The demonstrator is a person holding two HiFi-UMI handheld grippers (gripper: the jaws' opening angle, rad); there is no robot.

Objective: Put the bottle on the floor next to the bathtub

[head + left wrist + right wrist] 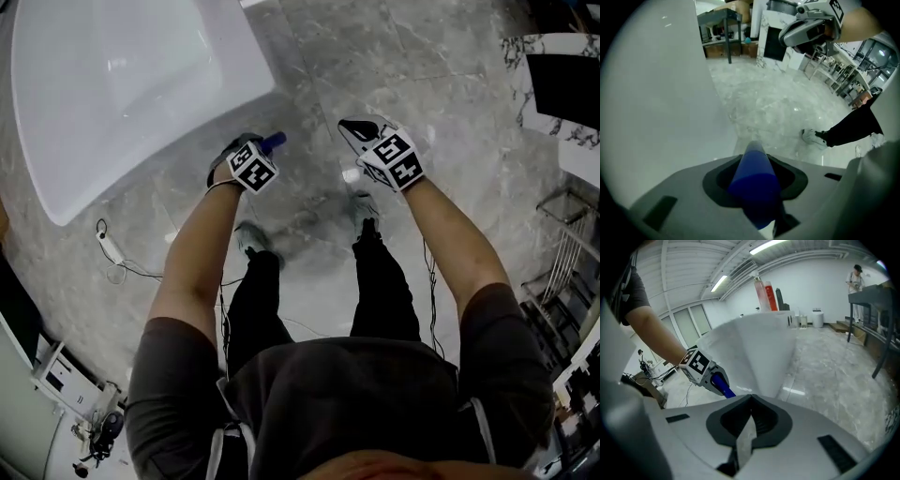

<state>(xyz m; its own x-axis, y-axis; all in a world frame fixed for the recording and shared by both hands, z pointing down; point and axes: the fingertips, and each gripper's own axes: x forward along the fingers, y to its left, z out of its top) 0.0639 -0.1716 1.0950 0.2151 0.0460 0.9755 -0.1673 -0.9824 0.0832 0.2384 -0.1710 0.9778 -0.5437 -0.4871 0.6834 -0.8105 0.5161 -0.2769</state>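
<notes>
Blue bottle (754, 178), pinched by left gripper (258, 150), near the outer edge of the bathtub (122, 94). Right gripper (749, 420): jaws pressed together, empty. Pink bottle (764, 296) on bathtub rim.

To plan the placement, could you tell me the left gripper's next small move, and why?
Probably lower the left gripper straight down until the blue bottle meets the marble floor, jaws kept closed. The bottle is clamped in those jaws, the white bathtub wall stands right beside it, and it appears to hang above the floor.
</notes>
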